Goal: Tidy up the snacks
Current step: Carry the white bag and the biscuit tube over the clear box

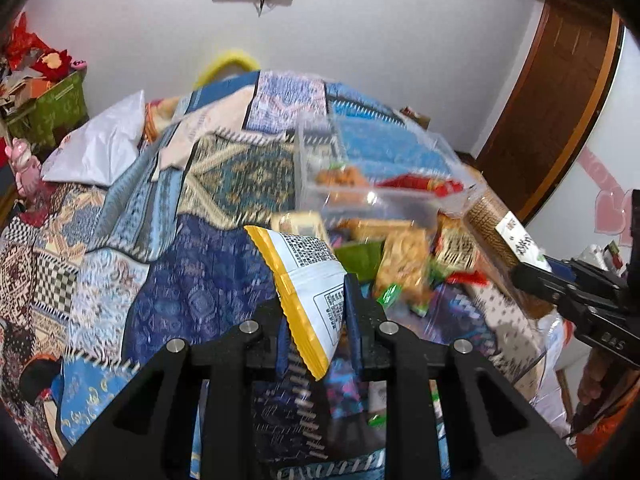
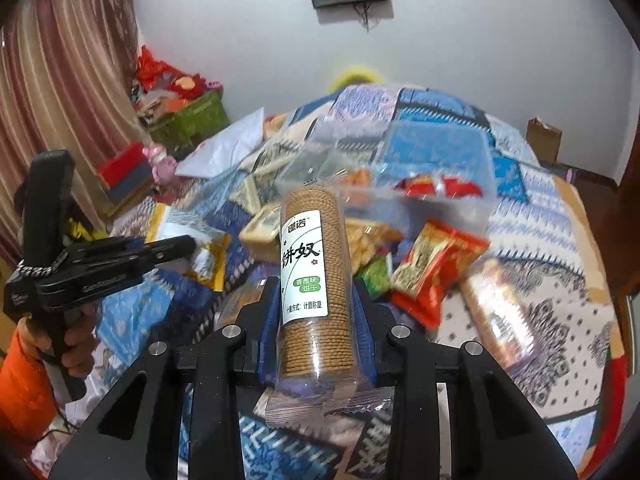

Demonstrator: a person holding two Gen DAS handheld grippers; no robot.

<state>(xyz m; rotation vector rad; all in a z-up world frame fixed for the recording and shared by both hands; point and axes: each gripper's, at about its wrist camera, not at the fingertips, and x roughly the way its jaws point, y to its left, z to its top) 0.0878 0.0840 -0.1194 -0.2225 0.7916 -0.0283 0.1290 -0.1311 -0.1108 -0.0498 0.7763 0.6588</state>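
Observation:
My left gripper (image 1: pixel 314 304) is shut on a white and yellow snack packet (image 1: pixel 310 276) and holds it above the bed. My right gripper (image 2: pixel 316 300) is shut on a clear roll of round brown biscuits (image 2: pixel 316 264) with a white label, held upright. A clear plastic box (image 1: pixel 376 172) with a few snacks inside stands on the bed behind a pile of loose snack packets (image 1: pixel 404 256). The box (image 2: pixel 400 176) and the pile (image 2: pixel 428 268) also show in the right wrist view. The right gripper with its biscuit roll (image 1: pixel 500 232) shows at the right of the left wrist view.
A patchwork quilt (image 1: pixel 192 264) in blue covers the bed. A white pillow (image 1: pixel 100 148) lies at the back left. A green box (image 1: pixel 60 108) of clutter stands by the wall. A wooden door (image 1: pixel 560 100) is at the right. Curtains (image 2: pixel 60 100) hang at the left.

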